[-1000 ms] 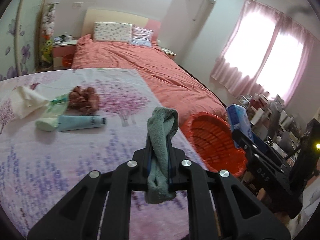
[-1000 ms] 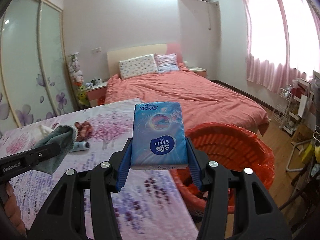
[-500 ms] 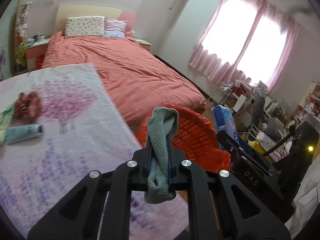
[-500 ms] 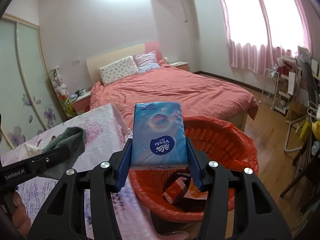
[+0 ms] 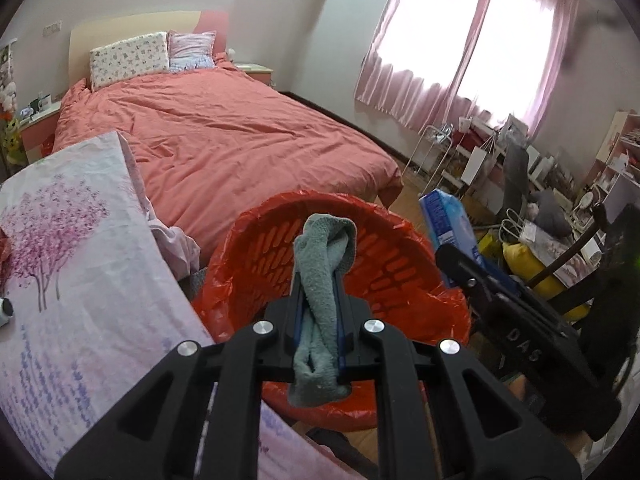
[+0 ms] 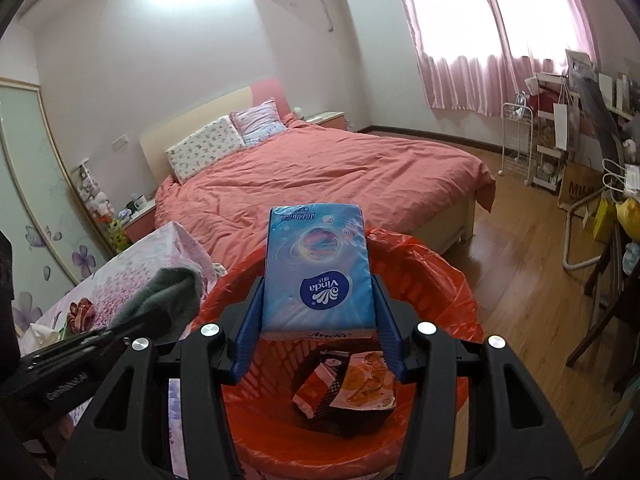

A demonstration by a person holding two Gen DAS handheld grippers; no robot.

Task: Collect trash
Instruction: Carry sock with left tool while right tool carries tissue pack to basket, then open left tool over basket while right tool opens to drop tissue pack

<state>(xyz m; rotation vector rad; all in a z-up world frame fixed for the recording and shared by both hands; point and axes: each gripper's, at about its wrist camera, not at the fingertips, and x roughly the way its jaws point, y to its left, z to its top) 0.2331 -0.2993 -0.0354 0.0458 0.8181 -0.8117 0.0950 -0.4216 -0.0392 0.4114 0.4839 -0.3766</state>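
Observation:
My left gripper (image 5: pixel 318 312) is shut on a grey-green cloth (image 5: pixel 322 280) and holds it over the near rim of the red basket (image 5: pixel 400 264), which is lined with a red bag. My right gripper (image 6: pixel 319 308) is shut on a blue Vinda tissue pack (image 6: pixel 318 272) and holds it above the basket's opening (image 6: pixel 452 280). Snack wrappers (image 6: pixel 348 384) lie in the basket's bottom. The cloth (image 6: pixel 168 296) shows at the left of the right wrist view. The tissue pack (image 5: pixel 448 224) shows at the right of the left wrist view.
A table with a floral cloth (image 5: pixel 80 264) stands left of the basket, with a brown object (image 6: pixel 80 310) on it. A bed with a salmon cover (image 5: pixel 224 136) lies beyond. Cluttered shelves and a chair (image 5: pixel 560 216) stand to the right on the wooden floor (image 6: pixel 520 240).
Both grippers have moved right from over the table to over the red basket, each still holding its item. The basket's inside with wrappers has come into the right wrist view.

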